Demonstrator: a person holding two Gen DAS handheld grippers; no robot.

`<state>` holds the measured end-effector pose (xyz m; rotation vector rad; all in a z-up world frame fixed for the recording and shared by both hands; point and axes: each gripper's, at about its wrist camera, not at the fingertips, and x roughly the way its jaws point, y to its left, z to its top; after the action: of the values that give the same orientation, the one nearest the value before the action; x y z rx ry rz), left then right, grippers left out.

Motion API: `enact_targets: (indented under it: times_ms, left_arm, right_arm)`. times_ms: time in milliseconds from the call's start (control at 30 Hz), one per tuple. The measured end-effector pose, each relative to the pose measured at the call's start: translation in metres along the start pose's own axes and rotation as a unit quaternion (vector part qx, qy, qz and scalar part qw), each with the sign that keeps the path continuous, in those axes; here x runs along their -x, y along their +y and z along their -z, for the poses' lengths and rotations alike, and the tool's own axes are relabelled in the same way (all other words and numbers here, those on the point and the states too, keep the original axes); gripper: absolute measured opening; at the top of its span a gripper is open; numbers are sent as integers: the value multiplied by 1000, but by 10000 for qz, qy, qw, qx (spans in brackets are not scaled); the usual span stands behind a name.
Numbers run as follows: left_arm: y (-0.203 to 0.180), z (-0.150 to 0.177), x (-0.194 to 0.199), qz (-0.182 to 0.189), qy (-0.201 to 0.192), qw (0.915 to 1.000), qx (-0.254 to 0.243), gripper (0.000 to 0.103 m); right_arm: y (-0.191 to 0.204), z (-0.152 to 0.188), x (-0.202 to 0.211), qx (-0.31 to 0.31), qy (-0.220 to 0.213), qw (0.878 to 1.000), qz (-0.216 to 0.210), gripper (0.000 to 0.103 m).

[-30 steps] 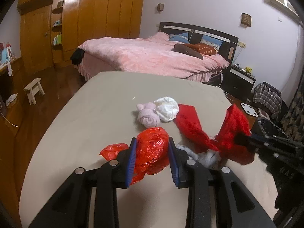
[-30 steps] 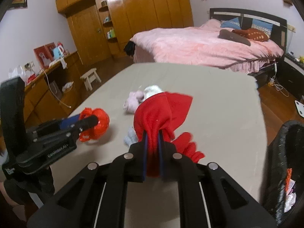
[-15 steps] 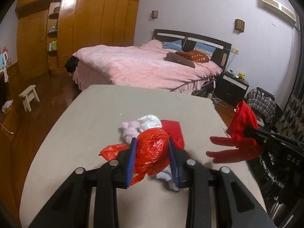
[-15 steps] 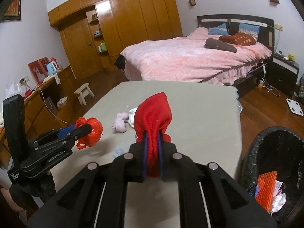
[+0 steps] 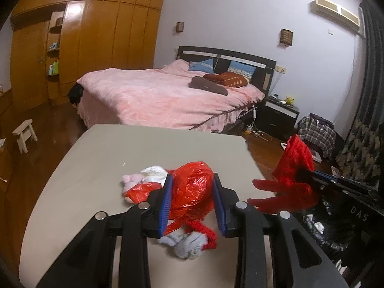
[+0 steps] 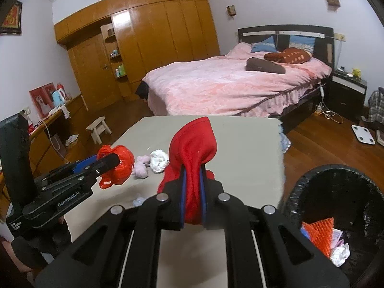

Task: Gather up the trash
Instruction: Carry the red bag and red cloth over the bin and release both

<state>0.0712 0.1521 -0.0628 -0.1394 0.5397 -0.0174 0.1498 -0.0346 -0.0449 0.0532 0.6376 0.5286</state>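
**Both grippers loaded, held above the table**

Your left gripper (image 5: 192, 200) pinches a crumpled red bag (image 5: 192, 192) between its blue pads, jaws partly open around the bulk. Your right gripper (image 6: 192, 192) is nearly closed on a red glove (image 6: 192, 148), which stands up between the fingers. Below on the table (image 6: 240, 139): a pink wad (image 6: 141, 169), a white wad (image 6: 159, 160), a grey rag (image 5: 184, 242). The black bin (image 6: 336, 192) stands beside the table's right edge, trash inside.

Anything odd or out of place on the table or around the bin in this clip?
One thing: the right hand-held gripper grips a red glove, clothing rather than obvious litter, beside the black bin. The left hand-held gripper holds a crumpled red plastic bag. Nothing looks spilled.
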Motion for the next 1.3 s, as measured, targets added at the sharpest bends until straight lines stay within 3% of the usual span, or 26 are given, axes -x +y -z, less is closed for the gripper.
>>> enact_targets:
  times_ms: [300, 633, 1300]
  left_arm:
    - [-37, -14, 0, 227, -112, 9995, -185, 32]
    - [-98, -27, -3, 748, -265, 9958, -451, 32]
    - [-231, -22, -38, 1920, -72, 9769, -933, 32]
  right_arm:
    - [-25, -4, 28, -47, -199, 9993, 310, 9]
    - [-63, -9, 72, -123, -505, 9957, 773, 9]
    - [-157, 21, 138, -676, -626, 9794, 1796, 9]
